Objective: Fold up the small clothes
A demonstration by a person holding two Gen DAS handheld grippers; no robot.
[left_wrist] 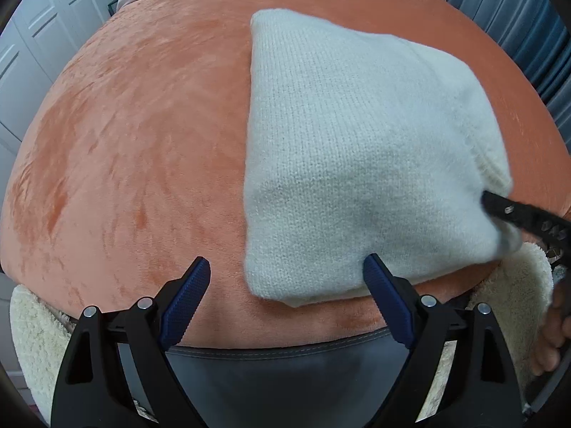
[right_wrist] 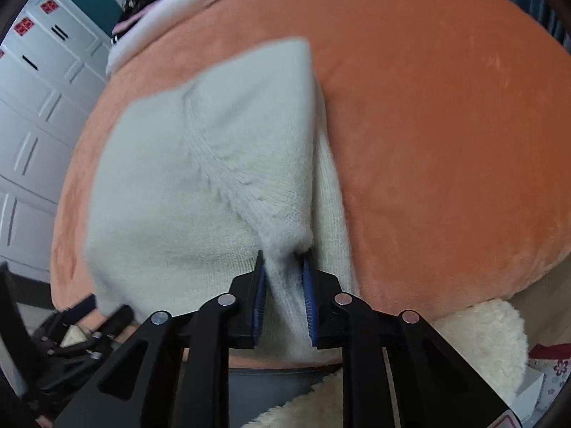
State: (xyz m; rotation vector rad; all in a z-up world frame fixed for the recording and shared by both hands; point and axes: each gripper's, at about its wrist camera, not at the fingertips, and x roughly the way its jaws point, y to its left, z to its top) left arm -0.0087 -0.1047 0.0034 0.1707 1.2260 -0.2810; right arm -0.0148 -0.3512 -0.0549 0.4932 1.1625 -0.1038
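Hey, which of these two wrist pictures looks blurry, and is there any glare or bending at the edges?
Left wrist view: sharp, the knit of the white sweater reads clearly. Right wrist view: the sweater's far edges smear with motion blur, while the right gripper clamped on it stays crisp. Both views: strong fisheye bending of the orange blanket, dark corner vignetting, soft even light, no glare.

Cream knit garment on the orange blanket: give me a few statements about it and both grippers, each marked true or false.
1. The right gripper is clamped on the cream knit garment. True.
2. The left gripper is shut on the garment. False: its jaws stand open, holding nothing.
3. The garment lies on an orange blanket. True.
4. The garment is dark blue. False: it is cream-white.
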